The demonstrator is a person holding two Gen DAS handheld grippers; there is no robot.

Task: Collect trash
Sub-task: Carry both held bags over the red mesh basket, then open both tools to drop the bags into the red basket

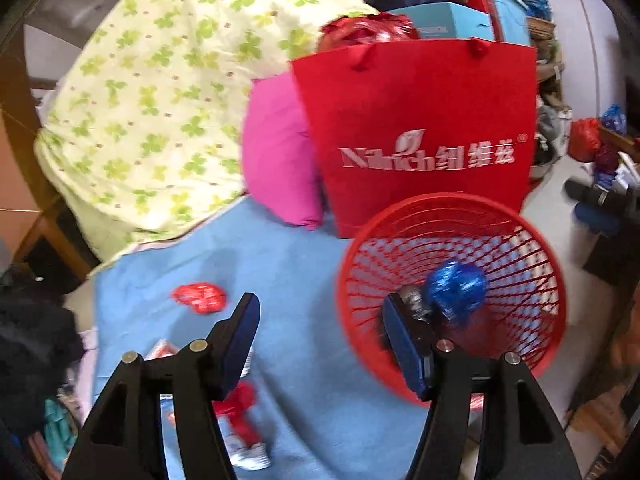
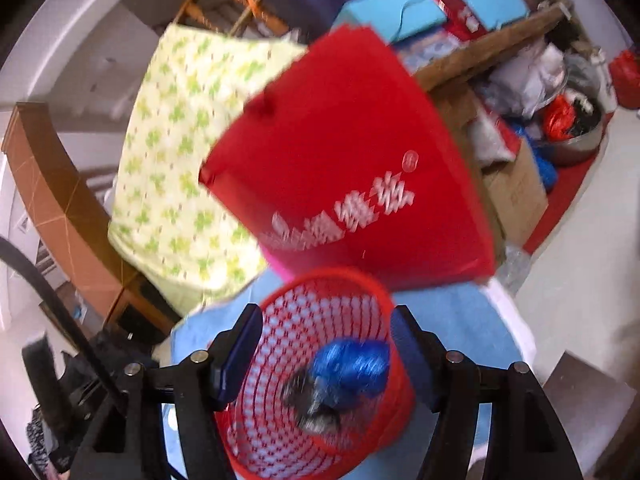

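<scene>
Red mesh basket [image 1: 516, 240] holds blue crumpled wrapper [image 1: 456, 290] (plus grey scrap).

Black left gripper [image 1: 320, 344], black right gripper [image 2: 326, 352], blue-padded jaws, silver pivot pins

I list: blue bedsheet [image 1: 280, 264] centre; green-clover quilt [image 1: 160, 92] at ten o'clock; pale floor [image 2: 580, 300] at three; wooden frame [image 2: 44, 184] at nine.

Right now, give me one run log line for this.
basket: blue wad inside | left gripper: open, empty | bed: red scrap left
</scene>
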